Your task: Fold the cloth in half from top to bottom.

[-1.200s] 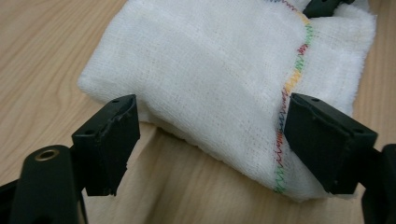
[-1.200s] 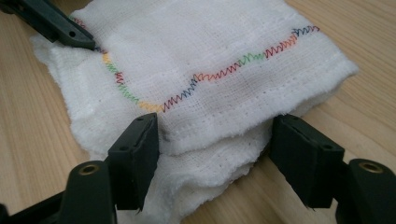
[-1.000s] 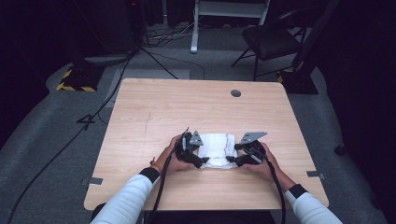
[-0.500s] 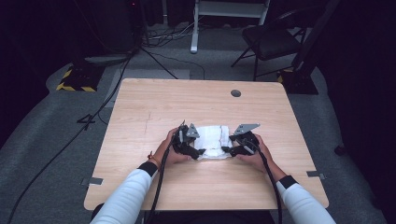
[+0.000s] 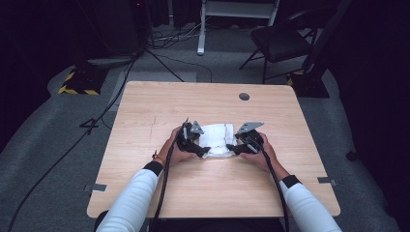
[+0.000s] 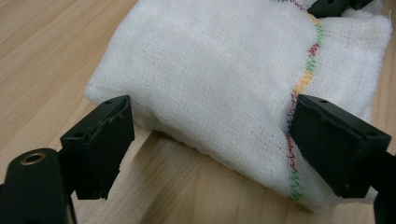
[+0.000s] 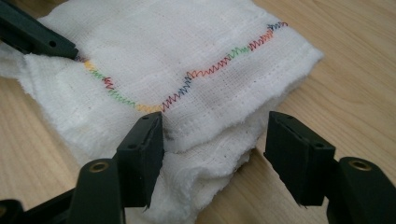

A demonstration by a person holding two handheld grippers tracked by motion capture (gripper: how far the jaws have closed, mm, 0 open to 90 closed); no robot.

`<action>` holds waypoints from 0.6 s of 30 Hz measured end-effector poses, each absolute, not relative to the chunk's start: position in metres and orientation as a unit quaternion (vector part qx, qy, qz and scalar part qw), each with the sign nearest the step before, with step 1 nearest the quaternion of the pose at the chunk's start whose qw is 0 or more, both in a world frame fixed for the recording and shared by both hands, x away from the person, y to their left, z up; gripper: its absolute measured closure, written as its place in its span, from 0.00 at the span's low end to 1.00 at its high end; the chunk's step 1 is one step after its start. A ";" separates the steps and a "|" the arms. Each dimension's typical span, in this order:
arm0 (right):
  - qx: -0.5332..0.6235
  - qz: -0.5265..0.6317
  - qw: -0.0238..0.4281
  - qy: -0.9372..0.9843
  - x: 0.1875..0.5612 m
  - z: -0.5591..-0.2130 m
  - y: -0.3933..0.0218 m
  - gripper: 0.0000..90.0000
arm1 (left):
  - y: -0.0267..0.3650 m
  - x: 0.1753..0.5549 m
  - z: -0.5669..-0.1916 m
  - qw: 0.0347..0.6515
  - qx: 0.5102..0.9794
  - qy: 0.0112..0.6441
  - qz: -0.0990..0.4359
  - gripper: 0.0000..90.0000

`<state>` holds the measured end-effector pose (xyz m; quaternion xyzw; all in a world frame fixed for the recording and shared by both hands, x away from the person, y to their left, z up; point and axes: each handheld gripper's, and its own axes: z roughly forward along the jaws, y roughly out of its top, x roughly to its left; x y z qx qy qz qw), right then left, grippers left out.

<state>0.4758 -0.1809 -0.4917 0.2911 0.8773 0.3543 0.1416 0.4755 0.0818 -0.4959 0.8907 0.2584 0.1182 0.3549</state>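
A person's two sleeved forearms reach onto a pale wooden table (image 5: 145, 106), each hand carrying a black gripper set against a folded white cloth (image 5: 218, 139). The cloth lies flat a little nearer than the table's middle, its long axis running side to side between the two hands.

The left gripper (image 6: 205, 144) stands with jaws spread wide at the cloth's left end; the folded edge lies between them, the near lip raised slightly off the wood, and the pads do not clearly press on it. The right gripper (image 7: 212, 151) is likewise released, its jaws apart around the cloth's loose, layered corner, one pad just beside the fabric and the other clear of it.

A zigzag seam of red, blue, green and yellow thread (image 7: 182, 91) crosses the cloth's upper layer. How many layers the fold has cannot be made out, and from above the hands and grippers cover both ends of the cloth.

Beyond the cloth, near the table's far edge, sits a small dark round hole (image 5: 244, 96). Past the table, a chair (image 5: 283, 41) and cables (image 5: 164, 38) on the floor fade into a dark room, their details hard to read.
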 end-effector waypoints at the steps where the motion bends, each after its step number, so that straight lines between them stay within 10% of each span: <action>1: 0.291 0.353 0.144 0.878 0.477 -0.491 -0.180 0.41 | 0.082 0.476 -0.496 0.355 0.890 0.261 0.117 0.16; 18: 0.273 0.350 0.164 0.881 0.463 -0.472 -0.183 0.39 | 0.084 0.455 -0.471 0.335 0.894 0.254 0.158 0.20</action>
